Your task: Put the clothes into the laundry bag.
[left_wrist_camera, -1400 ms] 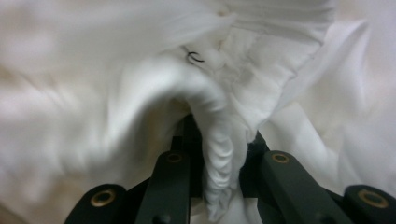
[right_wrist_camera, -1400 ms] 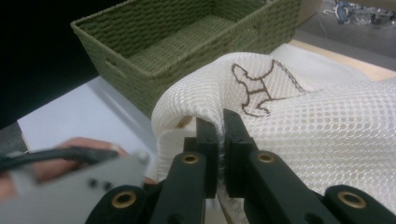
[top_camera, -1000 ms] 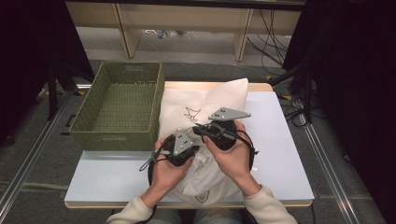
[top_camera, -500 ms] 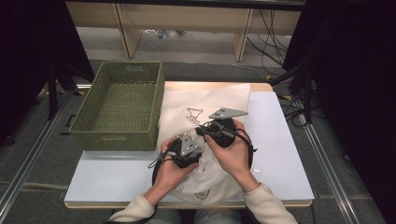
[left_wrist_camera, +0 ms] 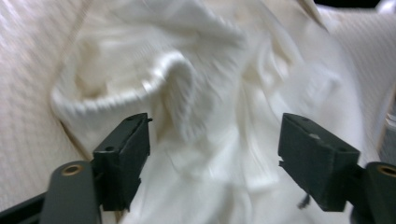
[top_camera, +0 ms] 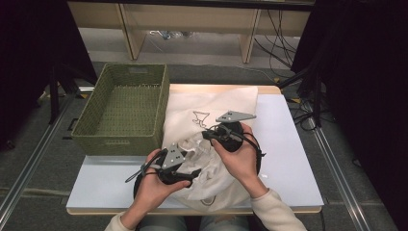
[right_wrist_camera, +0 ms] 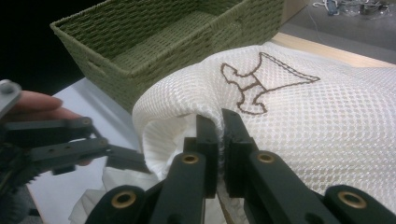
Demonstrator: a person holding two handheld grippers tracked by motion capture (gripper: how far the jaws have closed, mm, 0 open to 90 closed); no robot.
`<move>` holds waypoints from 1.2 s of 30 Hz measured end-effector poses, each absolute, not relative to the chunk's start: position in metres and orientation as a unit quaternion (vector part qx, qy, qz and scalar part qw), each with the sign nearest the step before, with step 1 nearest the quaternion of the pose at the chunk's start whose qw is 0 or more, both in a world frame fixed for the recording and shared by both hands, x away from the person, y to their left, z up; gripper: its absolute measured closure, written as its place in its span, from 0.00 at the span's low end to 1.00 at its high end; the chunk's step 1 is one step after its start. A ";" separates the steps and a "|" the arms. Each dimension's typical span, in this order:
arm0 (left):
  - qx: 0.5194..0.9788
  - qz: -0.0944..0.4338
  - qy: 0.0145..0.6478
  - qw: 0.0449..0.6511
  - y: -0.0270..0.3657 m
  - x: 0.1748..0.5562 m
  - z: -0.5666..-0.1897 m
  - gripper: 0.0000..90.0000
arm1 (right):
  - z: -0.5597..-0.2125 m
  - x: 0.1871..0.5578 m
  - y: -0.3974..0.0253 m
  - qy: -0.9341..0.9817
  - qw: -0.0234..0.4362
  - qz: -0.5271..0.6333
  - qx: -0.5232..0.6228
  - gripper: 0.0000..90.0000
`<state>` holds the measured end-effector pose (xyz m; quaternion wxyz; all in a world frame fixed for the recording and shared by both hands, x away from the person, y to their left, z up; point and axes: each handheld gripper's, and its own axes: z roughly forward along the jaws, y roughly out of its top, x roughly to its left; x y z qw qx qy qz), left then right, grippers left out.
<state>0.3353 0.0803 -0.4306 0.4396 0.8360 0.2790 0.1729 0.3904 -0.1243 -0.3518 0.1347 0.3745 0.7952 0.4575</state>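
A white mesh laundry bag (top_camera: 226, 103) with a brown stitched emblem (right_wrist_camera: 261, 84) lies across the table. My right gripper (right_wrist_camera: 219, 123) is shut on the rim of the bag's mouth and holds it lifted; in the high view the right gripper (top_camera: 209, 136) sits at the bag's middle. White cloth (left_wrist_camera: 205, 93) is bunched in the opening. My left gripper (left_wrist_camera: 219, 158) stands open right at that cloth, with folds of it between the jaws but not clamped. From above, the left gripper (top_camera: 190, 172) is at the bag's near left side.
A green woven basket (top_camera: 101, 130) stands empty on the left of the table, touching the bag's edge. The white tabletop (top_camera: 293, 159) is bare to the right of the bag. Cables and shelf legs lie on the floor beyond the table.
My left gripper has shifted a little left and toward the person, and more white cloth shows at the bag's mouth. The right gripper has held its place on the rim.
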 end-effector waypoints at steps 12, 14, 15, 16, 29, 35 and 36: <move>0.886 0.155 0.259 0.351 0.059 0.337 -0.475 0.17 | -0.352 0.390 -0.124 0.799 0.135 0.458 0.366 0.98; 0.890 0.154 0.261 0.342 0.054 0.340 -0.484 0.21 | -0.352 0.390 -0.123 0.799 0.132 0.457 0.368 0.97; 0.889 0.156 0.262 0.341 0.053 0.341 -0.486 0.27 | -0.353 0.390 -0.122 0.798 0.134 0.460 0.365 0.97; 0.887 0.153 0.267 0.343 0.052 0.343 -0.488 0.32 | -0.353 0.389 -0.121 0.796 0.131 0.458 0.374 0.97; 0.873 0.150 0.293 0.361 0.052 0.359 -0.488 0.93 | -0.354 0.388 -0.118 0.803 0.127 0.453 0.364 0.97; 0.823 0.148 0.321 0.445 0.053 0.358 -0.471 0.95 | -0.352 0.385 -0.116 0.803 0.121 0.455 0.364 0.98; 0.819 0.167 0.315 0.450 0.054 0.358 -0.464 0.95 | -0.352 0.384 -0.115 0.804 0.118 0.458 0.361 0.98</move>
